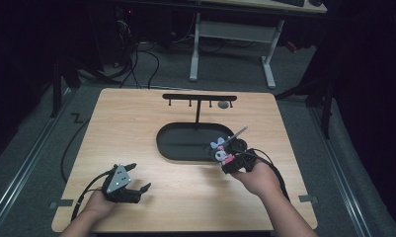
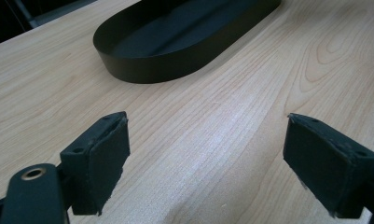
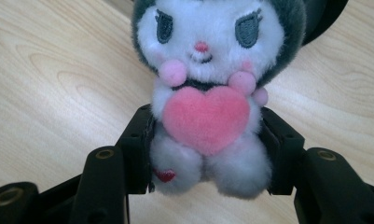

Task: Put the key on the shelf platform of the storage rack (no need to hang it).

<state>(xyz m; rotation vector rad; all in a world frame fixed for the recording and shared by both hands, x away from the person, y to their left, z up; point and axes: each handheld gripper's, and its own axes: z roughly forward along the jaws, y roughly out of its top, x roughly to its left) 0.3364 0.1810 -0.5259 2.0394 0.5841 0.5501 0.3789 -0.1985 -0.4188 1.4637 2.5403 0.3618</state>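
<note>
A small plush doll (image 3: 205, 93) with a white face, dark hood and pink heart is clamped at its lower body by my right gripper (image 3: 205, 154). In the high view that plush doll (image 1: 221, 153) hangs just above the right end of the black oval tray (image 1: 185, 143), with the right gripper (image 1: 235, 163) held behind it. My left gripper (image 1: 136, 185) rests low near the table's front left, jaws wide apart. Between its two pads (image 2: 103, 158) there is only bare wood, with the oval tray (image 2: 175, 42) ahead.
A black rack with small hooks (image 1: 199, 98) stands on a post at the tray's far side. A thin grey rod (image 1: 237, 133) sticks up by the plush. The wooden table (image 1: 136, 128) ends close to both hands; cables and desk legs lie on the floor beyond.
</note>
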